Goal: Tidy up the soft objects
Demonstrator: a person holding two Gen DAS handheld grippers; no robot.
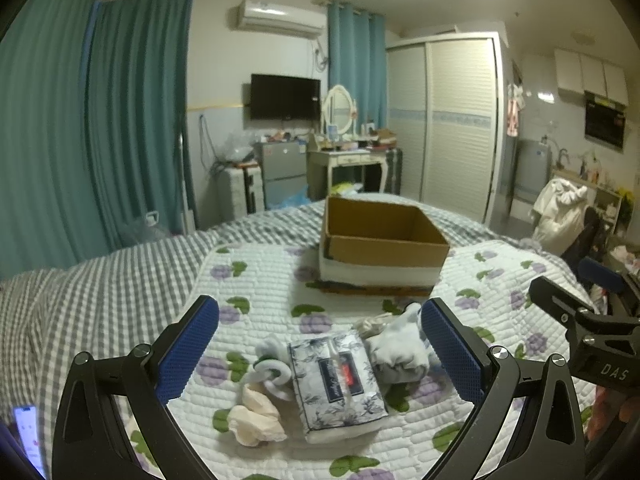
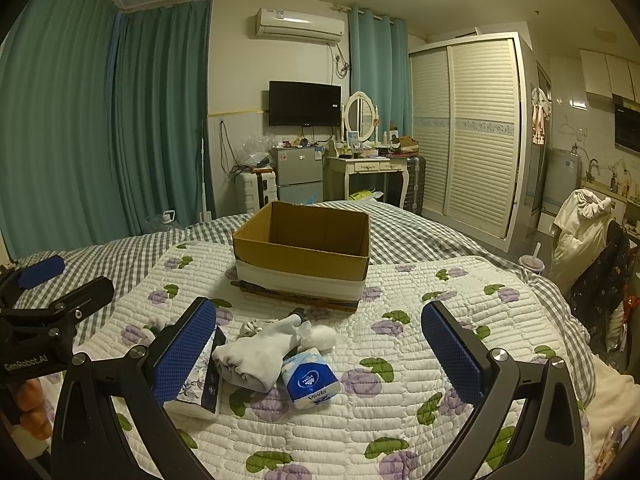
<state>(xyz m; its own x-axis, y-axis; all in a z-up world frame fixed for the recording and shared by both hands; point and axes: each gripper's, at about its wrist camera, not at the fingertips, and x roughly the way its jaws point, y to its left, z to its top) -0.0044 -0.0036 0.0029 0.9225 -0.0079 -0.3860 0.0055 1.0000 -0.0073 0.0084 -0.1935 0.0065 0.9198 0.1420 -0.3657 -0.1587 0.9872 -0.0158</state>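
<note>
Two grippers we hold, left gripper and right gripper both spread wide, floral tissue pack, white socks, open brown cardboard box beyond on quilt.

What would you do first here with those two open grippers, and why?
Probably lower the left gripper onto the floral tissue pack and close. That pack lies right between its open jaws, the cardboard box beyond looks empty from here, and the right gripper is also open, holding nothing, above the quilt.

The left gripper, jaws wide apart, hovers over a floral tissue pack before the cardboard box.
</note>
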